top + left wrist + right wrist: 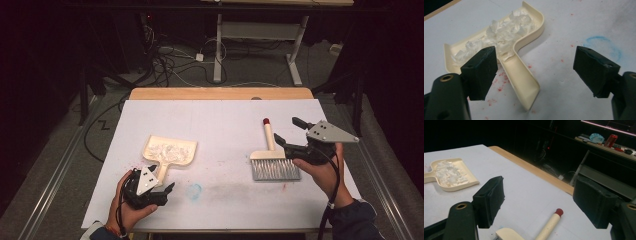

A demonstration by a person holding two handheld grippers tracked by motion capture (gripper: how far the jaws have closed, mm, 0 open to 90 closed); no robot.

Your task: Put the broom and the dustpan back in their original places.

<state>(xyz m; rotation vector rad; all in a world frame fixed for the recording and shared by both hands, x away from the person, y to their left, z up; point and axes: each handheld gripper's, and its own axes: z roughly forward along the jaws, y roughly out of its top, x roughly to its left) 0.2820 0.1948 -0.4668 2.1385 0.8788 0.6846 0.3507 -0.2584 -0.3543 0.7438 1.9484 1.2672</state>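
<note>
Right gripper [289, 134] wide open, empty, at right of the high view; brush [273, 161] just left of it, handle running up-frame to a red tip. Left gripper [159, 182] also parted, lower left, dustpan [170, 151] handle pointing at it, unclamped. Left gripper view [535, 72] resolves clear shards [501, 32] heaped in pan.

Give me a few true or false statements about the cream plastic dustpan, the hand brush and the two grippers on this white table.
1. The cream plastic dustpan holds clear crumpled scraps. True.
2. The left gripper is clamped on the dustpan's handle. False: its jaws stand open, the handle lying between them untouched.
3. The cream hand brush with grey bristles lies on the white table. True.
4. The right gripper is holding the brush. False: its jaws are open and grip nothing.
5. The brush's handle ends in a blue tip. False: the tip is red.
</note>
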